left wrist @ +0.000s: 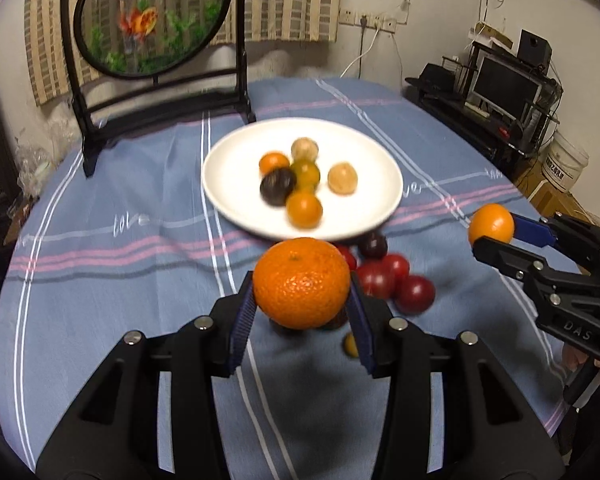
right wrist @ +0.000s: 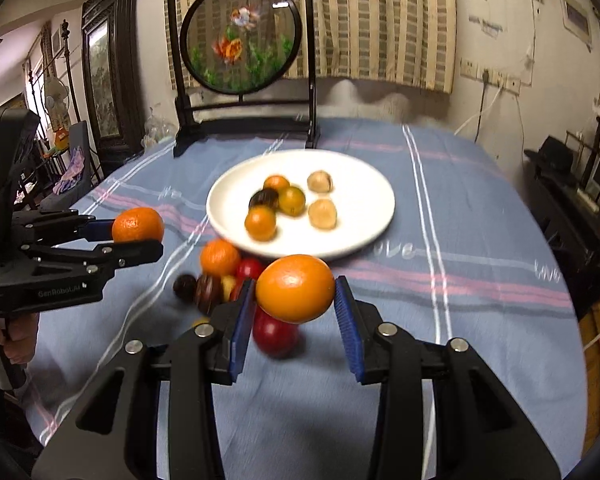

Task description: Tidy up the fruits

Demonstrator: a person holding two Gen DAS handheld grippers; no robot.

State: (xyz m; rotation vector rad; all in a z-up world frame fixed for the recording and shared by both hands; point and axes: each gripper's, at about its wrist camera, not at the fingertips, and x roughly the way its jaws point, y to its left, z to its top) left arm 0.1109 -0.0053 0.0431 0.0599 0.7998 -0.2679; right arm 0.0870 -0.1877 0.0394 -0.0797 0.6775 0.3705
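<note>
My left gripper (left wrist: 302, 312) is shut on a bumpy orange mandarin (left wrist: 301, 282) and holds it above the blue cloth, just short of the white plate (left wrist: 236, 196). My right gripper (right wrist: 294, 314) is shut on a smooth orange fruit (right wrist: 295, 288), also in front of the plate (right wrist: 364, 236). Each gripper shows in the other's view: the right one (left wrist: 496, 236) at the right, the left one (right wrist: 140, 240) at the left. The plate holds several small fruits, orange, tan and one dark. A pile of red and dark fruits (left wrist: 396, 280) lies on the cloth before the plate.
A round fish-painting screen on a black stand (left wrist: 152, 20) stands behind the plate at the table's far side. A loose mandarin (right wrist: 220, 257) lies at the plate's near left edge. A desk with a monitor (left wrist: 504, 84) stands off the table's right side.
</note>
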